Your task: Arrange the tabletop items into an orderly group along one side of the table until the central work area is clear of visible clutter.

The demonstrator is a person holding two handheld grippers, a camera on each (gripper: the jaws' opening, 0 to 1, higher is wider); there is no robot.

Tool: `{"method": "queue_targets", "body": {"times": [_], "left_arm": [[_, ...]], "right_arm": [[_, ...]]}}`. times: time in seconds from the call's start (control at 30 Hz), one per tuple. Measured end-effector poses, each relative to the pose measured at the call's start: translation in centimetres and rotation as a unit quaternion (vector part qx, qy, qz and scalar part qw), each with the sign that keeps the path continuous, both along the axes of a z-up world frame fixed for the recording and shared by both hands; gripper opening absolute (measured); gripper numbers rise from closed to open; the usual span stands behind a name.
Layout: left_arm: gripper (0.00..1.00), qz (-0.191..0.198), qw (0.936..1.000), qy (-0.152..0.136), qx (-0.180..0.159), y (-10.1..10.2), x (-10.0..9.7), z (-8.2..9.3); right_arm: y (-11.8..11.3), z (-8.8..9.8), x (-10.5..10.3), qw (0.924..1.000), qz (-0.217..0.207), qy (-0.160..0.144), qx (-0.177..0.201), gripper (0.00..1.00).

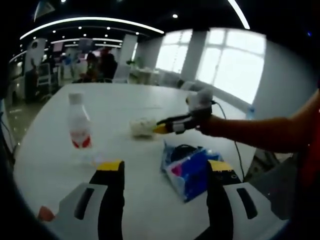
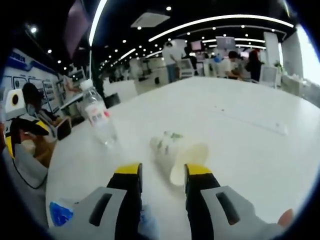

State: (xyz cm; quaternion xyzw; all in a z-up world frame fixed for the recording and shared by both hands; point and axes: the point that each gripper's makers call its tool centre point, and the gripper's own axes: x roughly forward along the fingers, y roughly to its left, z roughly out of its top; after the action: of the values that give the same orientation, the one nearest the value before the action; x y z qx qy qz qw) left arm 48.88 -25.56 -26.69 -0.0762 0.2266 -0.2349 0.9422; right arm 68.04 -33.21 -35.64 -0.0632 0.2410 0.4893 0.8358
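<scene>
**Tipped paper cup just ahead of the right tool**

The paper cup (image 2: 176, 152) is judged light and easily crushed; a gentle hold across its wall is advised. It lies on its side on the white worktop (image 2: 240, 145), just beyond the right tool (image 2: 161, 172), whose jaws are spread and empty, mouth toward the tool

A broad white table (image 1: 125, 95) stretches toward the upper frame. A clear plastic bottle (image 1: 78, 122) with a red label stands at left, a blue tissue pack (image 1: 189, 170) lies lower right, and a paper cup (image 2: 175, 152) lies tipped on its side at centre.
</scene>
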Motion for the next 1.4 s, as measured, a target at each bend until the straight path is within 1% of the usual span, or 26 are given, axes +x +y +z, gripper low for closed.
{"method": "queue_targets", "body": {"times": [0.13,0.3,0.53,0.6,0.8,1.07,1.23,1.3,1.4], "left_arm": [[0.62,0.000,1.0000,0.003,-0.001,0.1,0.0,-0.1],[0.60,0.002,1.0000,0.006,-0.003,0.1,0.0,-0.3],[0.60,0.001,1.0000,0.008,-0.003,0.0,-0.1,-0.3],[0.60,0.000,1.0000,0.008,-0.004,-0.1,-0.1,-0.3],[0.59,0.000,1.0000,0.009,-0.004,0.0,-0.3,-0.3],[0.59,-0.004,1.0000,0.006,-0.003,-0.2,-0.2,-0.1],[0.59,-0.011,0.9999,0.004,0.001,-0.5,-0.3,-0.1],[0.59,-0.012,0.9999,0.003,0.005,-0.5,-0.3,-0.2],[0.60,-0.015,0.9998,-0.001,0.013,-0.7,-0.3,-0.1]], "right_arm": [[0.1,-0.7,-0.2,0.9999,0.009,-0.003,-0.013,0.25],[0.2,-1.0,0.0,0.9991,0.020,-0.025,-0.029,0.14],[-0.1,-1.0,-0.3,0.9984,0.030,-0.029,-0.038,0.10],[-0.1,-0.8,-0.4,0.9978,0.038,-0.037,-0.039,0.03],[-0.1,-0.5,-0.4,0.9976,0.038,-0.043,-0.039,0.02],[-0.8,0.3,-0.7,0.9951,0.049,-0.064,-0.057,0.02],[-0.9,1.0,-0.9,0.9937,0.052,-0.073,-0.067,0.02],[-0.9,1.4,-1.1,0.9922,0.059,-0.079,-0.077,0.02],[-0.8,2.2,-1.4,0.9905,0.068,-0.085,-0.084,0.01]]}}
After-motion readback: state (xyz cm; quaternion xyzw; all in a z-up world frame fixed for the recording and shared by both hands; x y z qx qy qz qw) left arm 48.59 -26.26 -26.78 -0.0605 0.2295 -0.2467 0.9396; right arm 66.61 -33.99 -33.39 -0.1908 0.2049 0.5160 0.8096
